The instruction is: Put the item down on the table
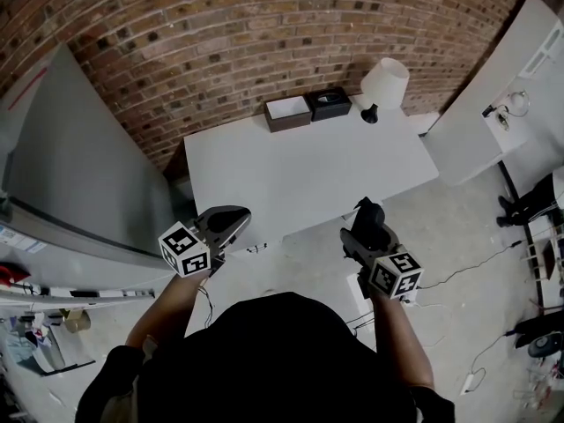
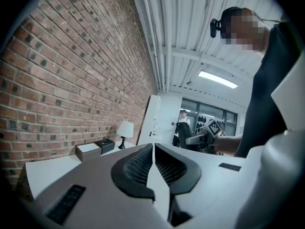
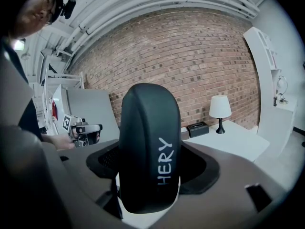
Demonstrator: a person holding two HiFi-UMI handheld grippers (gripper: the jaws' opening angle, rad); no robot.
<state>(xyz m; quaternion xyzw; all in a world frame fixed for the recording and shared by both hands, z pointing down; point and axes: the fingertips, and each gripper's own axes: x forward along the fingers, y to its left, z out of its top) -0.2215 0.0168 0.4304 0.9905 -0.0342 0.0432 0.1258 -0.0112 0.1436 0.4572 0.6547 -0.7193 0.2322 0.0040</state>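
A dark rounded item [image 3: 149, 142] with white lettering stands upright between the jaws of my right gripper [image 3: 152, 162], which is shut on it. In the head view the item [image 1: 369, 215] and right gripper [image 1: 364, 222] hover just off the near edge of the white table [image 1: 300, 170], above the floor. My left gripper [image 1: 231, 223] is held level with it at the left, also short of the table edge. Its jaws [image 2: 153, 162] meet with nothing between them.
At the table's far edge by the brick wall stand a white-shaded lamp [image 1: 384, 84], a black box [image 1: 330, 103] and a brown box with a white top [image 1: 287, 111]. A grey cabinet [image 1: 79, 174] stands left, a white shelf unit [image 1: 502, 95] right. Cables lie on the floor [image 1: 480, 267].
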